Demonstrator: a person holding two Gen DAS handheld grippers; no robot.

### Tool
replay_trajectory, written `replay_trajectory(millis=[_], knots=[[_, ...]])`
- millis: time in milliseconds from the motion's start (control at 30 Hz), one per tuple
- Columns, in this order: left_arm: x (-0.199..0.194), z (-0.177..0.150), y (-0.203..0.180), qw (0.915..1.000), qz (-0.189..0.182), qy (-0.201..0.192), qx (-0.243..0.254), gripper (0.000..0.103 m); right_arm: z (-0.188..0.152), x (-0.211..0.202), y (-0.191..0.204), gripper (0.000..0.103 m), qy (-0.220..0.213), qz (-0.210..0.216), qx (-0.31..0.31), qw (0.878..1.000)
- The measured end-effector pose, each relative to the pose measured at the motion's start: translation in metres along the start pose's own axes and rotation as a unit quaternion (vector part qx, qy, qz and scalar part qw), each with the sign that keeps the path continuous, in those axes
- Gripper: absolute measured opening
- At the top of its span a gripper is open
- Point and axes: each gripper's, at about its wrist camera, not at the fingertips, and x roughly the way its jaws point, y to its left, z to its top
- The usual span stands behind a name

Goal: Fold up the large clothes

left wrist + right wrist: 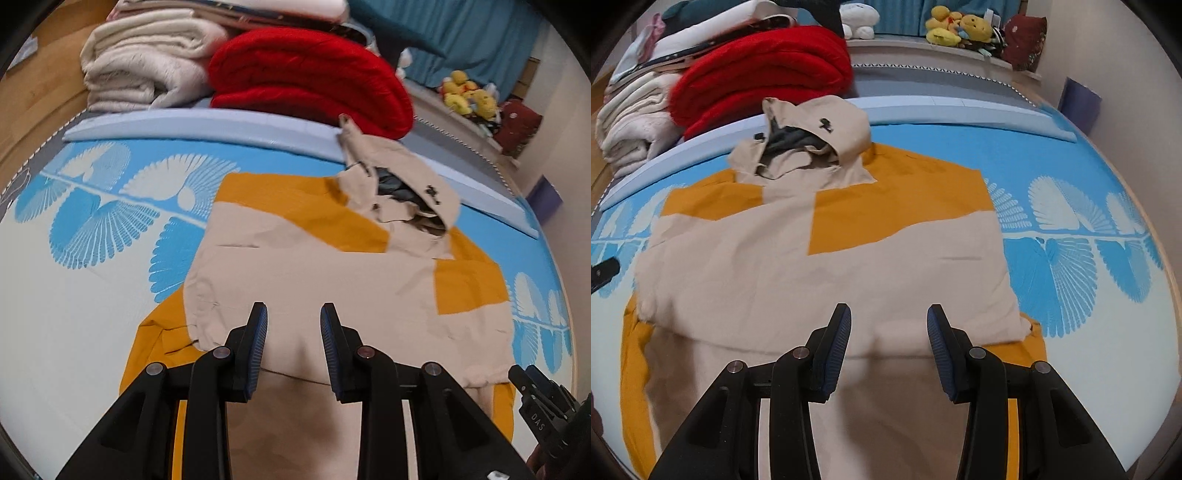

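A beige and mustard-yellow hooded jacket (314,273) lies flat on the bed, sleeves folded in, hood (402,184) at the far end. It also shows in the right wrist view (820,266), with its hood (820,140) toward the back. My left gripper (293,314) is open and empty, hovering over the jacket's lower part. My right gripper (888,314) is open and empty, above the jacket's lower part too. The right gripper's tip shows in the left wrist view (535,391) at the lower right.
A blue and white patterned sheet (1071,229) covers the bed. A folded red blanket (314,81) and cream blankets (147,62) are stacked at the head. Yellow plush toys (960,26) sit on a ledge behind. A pale blue foam strip (203,125) crosses the bed.
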Motion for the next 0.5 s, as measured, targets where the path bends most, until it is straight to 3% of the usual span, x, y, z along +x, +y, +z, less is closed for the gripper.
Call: replay_trajectory(millis=[267,500], knots=[[-0.025,-0.016,-0.023,0.9986,-0.008,-0.045,0.026,0.027,-0.016,-0.030,0.000,0.044,-0.012,0.003,0.008,1.000],[-0.028,-0.018,-0.034,0.9971,-0.017,-0.061,0.043,0.027,-0.018,-0.041,-0.010,0.044,-0.024,0.000,0.006,1.000]])
